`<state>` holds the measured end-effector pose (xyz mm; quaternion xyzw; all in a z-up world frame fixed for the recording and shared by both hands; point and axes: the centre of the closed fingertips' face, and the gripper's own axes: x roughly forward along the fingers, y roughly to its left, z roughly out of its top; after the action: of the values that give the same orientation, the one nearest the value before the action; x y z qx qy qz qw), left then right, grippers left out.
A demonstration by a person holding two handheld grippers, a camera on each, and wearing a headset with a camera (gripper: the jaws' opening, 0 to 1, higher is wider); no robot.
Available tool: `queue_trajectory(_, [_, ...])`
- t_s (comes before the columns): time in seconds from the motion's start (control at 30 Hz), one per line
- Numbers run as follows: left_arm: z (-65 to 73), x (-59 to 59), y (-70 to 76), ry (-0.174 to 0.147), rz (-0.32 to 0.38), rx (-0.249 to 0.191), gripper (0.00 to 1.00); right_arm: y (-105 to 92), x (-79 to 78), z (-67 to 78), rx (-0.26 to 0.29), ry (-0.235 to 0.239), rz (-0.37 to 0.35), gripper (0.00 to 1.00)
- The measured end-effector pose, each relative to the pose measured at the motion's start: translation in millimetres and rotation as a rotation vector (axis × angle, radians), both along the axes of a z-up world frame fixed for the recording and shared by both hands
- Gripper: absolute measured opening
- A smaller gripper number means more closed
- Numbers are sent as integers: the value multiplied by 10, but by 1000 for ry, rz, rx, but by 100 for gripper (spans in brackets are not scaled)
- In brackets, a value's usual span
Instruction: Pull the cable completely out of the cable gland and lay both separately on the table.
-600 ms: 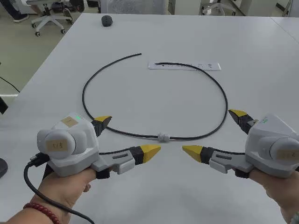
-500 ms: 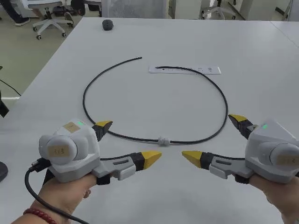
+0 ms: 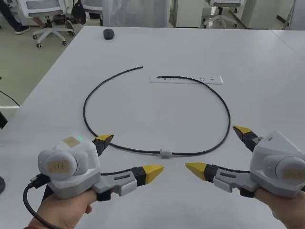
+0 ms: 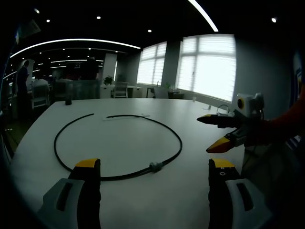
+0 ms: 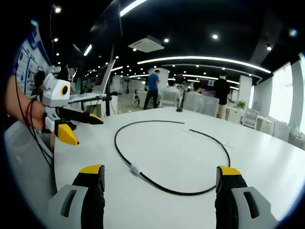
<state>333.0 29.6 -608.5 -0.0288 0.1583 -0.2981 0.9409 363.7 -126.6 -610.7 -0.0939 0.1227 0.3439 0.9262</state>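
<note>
**Item:** black cable, laid in a nearly closed ring on the white table, with a small pale cable gland threaded on its near arc.

**Position:** the gland lay just ahead of the gap between the two grippers' inner jaw tips. In each gripper view it sat about midway between that gripper's own jaws, beyond their tips and apart from them.

**Left gripper**: jaws spread wide, holding nothing.

**Right gripper**: jaws spread wide, holding nothing.

**Change:** over the last half second the whole head view slid downward. Cable, gland and grippers kept their places relative to one another, so this was judged a camera move. Neither piece was gripped, so the pull was judged not yet begun.

**Obscured:**
- The gland was too small to tell its nut from its body, or how tightly it held.
- One cable end lay on a power strip well beyond the jaws, and its tip was hard to pick out.
- The right gripper's housing and both hands were cut off at the frame edge.
</note>
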Motion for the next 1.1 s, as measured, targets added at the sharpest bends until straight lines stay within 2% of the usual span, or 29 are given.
queue_trajectory(0.4, [-19, 16, 18, 3, 8, 5, 94, 0, -8, -47, -5, 21, 3, 98])
queue_trajectory(1.1, [-46, 9, 24, 8, 3, 12, 93, -12, -9, -76, -9, 26, 2, 96])
